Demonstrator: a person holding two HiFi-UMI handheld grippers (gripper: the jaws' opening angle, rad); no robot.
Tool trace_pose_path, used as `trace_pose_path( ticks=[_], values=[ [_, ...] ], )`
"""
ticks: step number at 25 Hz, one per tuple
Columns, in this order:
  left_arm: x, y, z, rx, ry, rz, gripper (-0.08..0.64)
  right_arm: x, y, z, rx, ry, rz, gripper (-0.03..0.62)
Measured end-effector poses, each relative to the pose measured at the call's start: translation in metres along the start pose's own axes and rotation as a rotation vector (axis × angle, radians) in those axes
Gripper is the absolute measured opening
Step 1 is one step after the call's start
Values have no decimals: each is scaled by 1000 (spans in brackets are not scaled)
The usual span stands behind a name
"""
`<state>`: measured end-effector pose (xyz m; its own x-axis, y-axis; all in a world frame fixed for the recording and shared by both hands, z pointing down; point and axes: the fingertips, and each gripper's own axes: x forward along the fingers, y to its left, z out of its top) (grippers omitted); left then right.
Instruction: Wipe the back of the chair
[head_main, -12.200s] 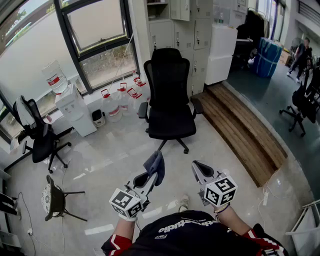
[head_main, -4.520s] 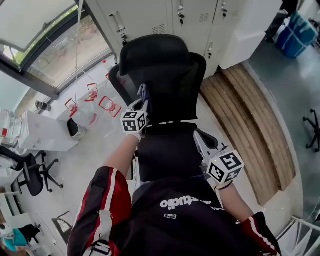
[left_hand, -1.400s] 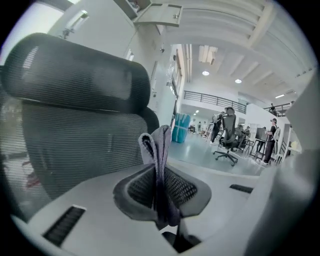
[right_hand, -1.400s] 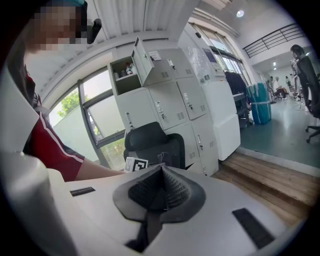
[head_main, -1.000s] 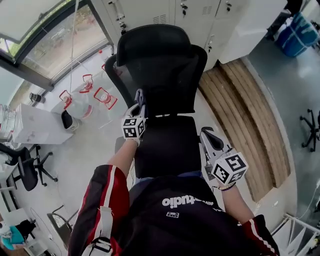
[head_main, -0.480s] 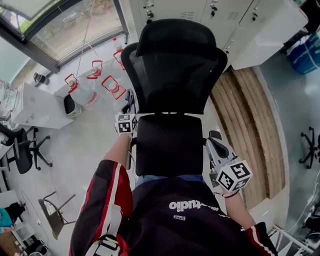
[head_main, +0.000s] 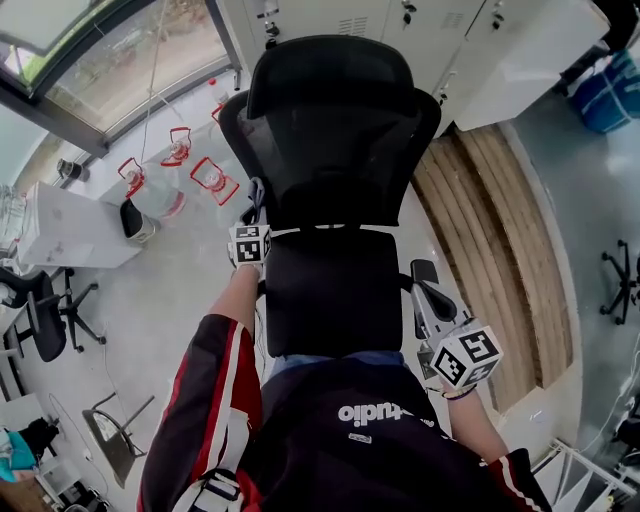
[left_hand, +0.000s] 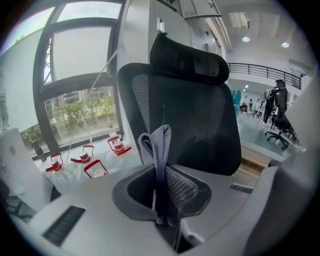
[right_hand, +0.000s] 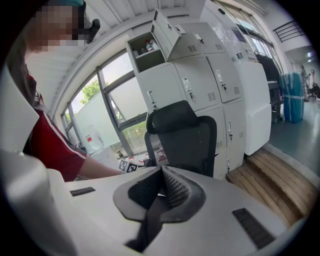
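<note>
Left tongs (head_main: 255, 208) pinch cloth (left_hand: 159, 150) beside chair back (head_main: 340, 140) left edge; right tongs (head_main: 424, 288) pressed together, empty. Wiping step; next likely sweep cloth across mesh.

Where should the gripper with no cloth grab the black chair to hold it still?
Probably the right side rim of the chair back, coming from the right. That rim is a thin frame edge, so jaws could close across it, and it is on the side of the right gripper, which is shut on nothing. The mesh middle looks too flat to pinch.
</note>
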<state>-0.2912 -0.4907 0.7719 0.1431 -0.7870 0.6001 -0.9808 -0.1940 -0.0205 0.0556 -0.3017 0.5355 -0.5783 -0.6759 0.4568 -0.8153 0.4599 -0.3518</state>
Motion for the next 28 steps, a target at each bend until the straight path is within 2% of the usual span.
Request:
trace_pose_path(
  ticks=[11, 28],
  values=[
    [30, -102, 20, 41, -10, -140, 54, -14, -26, 7, 49, -57, -44, 15],
    [80, -310, 67, 113, -55, -443, 54, -82, -85, -14, 160, -111, -240, 15]
  ],
)
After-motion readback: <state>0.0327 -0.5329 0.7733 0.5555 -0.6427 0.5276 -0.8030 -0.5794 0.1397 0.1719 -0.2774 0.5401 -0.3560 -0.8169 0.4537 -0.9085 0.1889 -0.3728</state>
